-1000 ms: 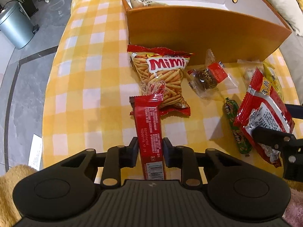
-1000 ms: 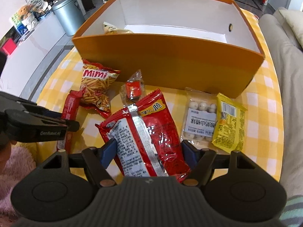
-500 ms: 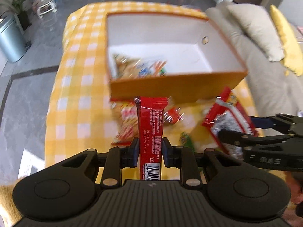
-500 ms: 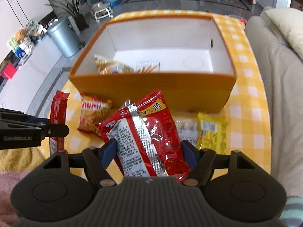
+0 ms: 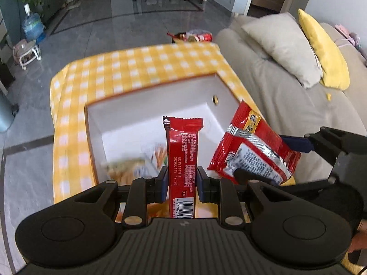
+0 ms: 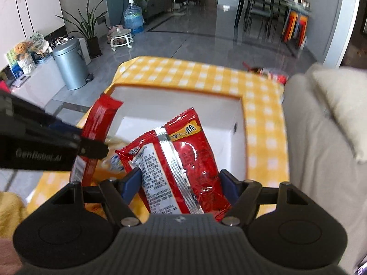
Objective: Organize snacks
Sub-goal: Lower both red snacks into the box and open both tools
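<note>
On the yellow-and-white checked tablecloth (image 5: 128,68) sits the open orange box (image 5: 146,112) with its white interior, seen from above in both wrist views. Beside the table on the right lies a beige sofa (image 5: 282,96) with a grey cushion (image 5: 282,43) and a yellow cushion (image 5: 325,45). A blurred snack packet (image 5: 126,167) already lies on the box floor near its left wall. The right gripper (image 6: 181,183) is clamped on the sides of a large red snack bag (image 6: 179,160), back seam facing up, held in the air over the box. The left gripper (image 5: 181,183) pinches a slim red snack bar (image 5: 182,160) between nearly closed fingers, the bar standing upright above the box's near edge, just left of the bag.
</note>
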`<action>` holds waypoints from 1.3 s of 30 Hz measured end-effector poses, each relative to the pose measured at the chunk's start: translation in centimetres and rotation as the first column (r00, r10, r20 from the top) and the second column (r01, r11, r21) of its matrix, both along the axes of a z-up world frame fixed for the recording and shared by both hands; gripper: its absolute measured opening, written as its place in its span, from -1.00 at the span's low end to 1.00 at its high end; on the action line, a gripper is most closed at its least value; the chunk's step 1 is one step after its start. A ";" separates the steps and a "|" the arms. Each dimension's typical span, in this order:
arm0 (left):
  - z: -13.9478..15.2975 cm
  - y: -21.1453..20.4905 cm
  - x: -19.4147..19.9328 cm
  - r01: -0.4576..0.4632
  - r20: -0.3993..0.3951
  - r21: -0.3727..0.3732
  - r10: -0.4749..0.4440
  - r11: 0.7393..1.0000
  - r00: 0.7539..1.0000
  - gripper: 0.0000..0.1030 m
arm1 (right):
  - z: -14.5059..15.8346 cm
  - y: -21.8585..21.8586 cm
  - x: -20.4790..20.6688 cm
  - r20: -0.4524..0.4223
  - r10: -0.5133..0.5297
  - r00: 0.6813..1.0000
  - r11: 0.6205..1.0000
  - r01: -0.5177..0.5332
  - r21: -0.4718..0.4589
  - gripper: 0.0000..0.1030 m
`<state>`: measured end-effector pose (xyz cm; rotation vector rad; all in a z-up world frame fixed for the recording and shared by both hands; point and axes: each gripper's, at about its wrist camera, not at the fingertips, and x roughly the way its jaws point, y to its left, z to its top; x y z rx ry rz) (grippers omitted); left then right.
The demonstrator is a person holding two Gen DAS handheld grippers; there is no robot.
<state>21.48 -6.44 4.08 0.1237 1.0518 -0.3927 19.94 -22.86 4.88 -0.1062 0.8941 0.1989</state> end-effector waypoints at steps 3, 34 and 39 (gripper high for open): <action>0.5 -0.7 1.7 0.003 0.006 -0.003 -0.003 1.000 1.000 -0.48 | 0.3 0.0 1.9 0.005 0.008 1.000 1.000 -0.008 -0.022 0.37; -12.6 -0.1 11.1 -0.155 -0.347 0.041 0.159 0.987 0.924 -0.48 | -11.3 0.7 12.7 -0.329 -0.031 0.944 0.998 0.012 -0.058 0.37; -13.4 0.1 11.3 -0.176 -0.371 0.056 0.184 0.983 0.910 -0.49 | -11.9 1.1 13.2 -0.376 -0.014 0.927 0.999 -0.001 -0.039 0.36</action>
